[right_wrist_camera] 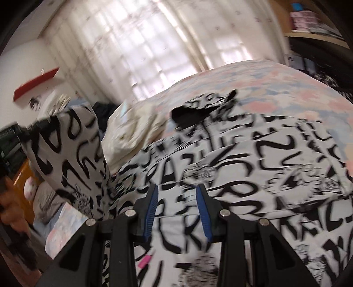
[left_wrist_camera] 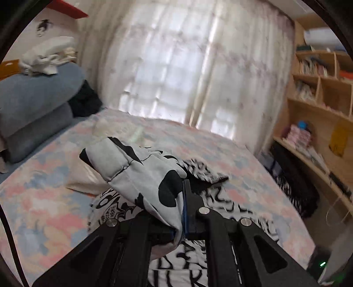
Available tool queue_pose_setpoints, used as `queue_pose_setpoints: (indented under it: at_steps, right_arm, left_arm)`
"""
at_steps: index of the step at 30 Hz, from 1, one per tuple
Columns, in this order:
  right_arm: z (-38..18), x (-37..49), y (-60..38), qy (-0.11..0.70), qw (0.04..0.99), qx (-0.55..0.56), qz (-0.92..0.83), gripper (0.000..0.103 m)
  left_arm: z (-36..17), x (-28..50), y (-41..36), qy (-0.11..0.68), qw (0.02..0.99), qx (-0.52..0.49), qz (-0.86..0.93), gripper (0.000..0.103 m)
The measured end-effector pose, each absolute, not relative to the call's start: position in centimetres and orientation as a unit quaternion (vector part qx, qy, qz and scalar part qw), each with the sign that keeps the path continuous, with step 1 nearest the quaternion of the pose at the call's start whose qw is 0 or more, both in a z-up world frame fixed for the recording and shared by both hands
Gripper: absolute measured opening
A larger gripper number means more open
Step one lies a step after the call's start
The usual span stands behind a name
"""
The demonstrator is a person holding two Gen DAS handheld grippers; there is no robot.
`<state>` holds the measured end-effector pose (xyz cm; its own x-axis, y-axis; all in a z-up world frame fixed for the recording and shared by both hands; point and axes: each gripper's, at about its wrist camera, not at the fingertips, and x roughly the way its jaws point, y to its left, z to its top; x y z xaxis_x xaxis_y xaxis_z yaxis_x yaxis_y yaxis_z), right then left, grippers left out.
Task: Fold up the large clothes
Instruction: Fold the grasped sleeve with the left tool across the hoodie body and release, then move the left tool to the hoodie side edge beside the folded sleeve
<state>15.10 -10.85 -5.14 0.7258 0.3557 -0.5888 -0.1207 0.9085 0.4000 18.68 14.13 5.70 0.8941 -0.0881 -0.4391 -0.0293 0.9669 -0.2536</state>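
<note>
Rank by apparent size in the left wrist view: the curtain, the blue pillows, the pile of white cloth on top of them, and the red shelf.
1. curtain, by far the largest.
2. blue pillows.
3. pile of white cloth.
4. red shelf, smallest, though the frame edge cuts it off, so its full size is unsure.

left gripper (left_wrist_camera: 183, 207): black angular arms | silver screws | blue pads || right gripper (right_wrist_camera: 177, 198): same; ribbed blue pads
</note>
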Motion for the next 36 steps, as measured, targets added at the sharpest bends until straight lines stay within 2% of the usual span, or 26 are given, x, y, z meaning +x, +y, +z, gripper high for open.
queue_pose_setpoints:
  at_steps: [7,10,11,12,13,14,15,19,28,32,36]
  right_arm:
    - [-5.5,14.7,-16.6,0.332,0.914,0.215,0.087,0.036]
    - [-5.9,14.3,-18.5,0.330,0.913,0.229,0.075,0.036]
    - [-6.0,14.2,-19.1,0.330,0.912,0.232,0.071,0.036]
    - [-6.2,14.1,-19.6,0.330,0.912,0.235,0.069,0.036]
    - [-6.3,13.9,-20.0,0.330,0.911,0.239,0.067,0.036]
    - [-6.5,13.9,-20.4,0.331,0.910,0.241,0.066,0.036]
    - [-6.6,13.9,-20.7,0.332,0.908,0.244,0.068,0.036]
    - [-7.0,13.8,-21.3,0.335,0.905,0.251,0.072,0.036]
    - [-7.1,13.7,-19.9,0.343,0.904,0.239,0.091,0.036]
    - [-7.5,13.9,-19.2,0.358,0.897,0.240,0.099,0.047]
    - [-8.4,14.2,-18.6,0.380,0.886,0.242,0.107,0.049]
  left_arm:
    - [-0.3,22.1,5.0,0.308,0.947,-0.073,-0.049,0.004]
    - [-3.5,22.6,2.2,0.343,0.936,-0.047,-0.065,0.011]
    - [-4.4,22.7,1.4,0.355,0.931,-0.044,-0.073,0.020]
    - [-5.3,22.8,0.7,0.369,0.925,-0.043,-0.081,0.037]
    - [-5.9,22.9,0.3,0.378,0.921,-0.046,-0.086,0.049]
    - [-6.3,22.7,0.2,0.383,0.918,-0.052,-0.091,0.069]
    - [-6.4,22.5,0.1,0.383,0.917,-0.059,-0.094,0.078]
    - [-5.2,21.2,0.5,0.365,0.924,-0.063,-0.100,0.079]
    - [-1.7,19.0,7.3,0.334,0.933,-0.125,-0.048,0.079]
    - [-2.9,17.6,10.3,0.340,0.930,-0.136,-0.014,0.079]
    - [-6.8,16.1,13.6,0.374,0.918,-0.126,0.036,0.079]
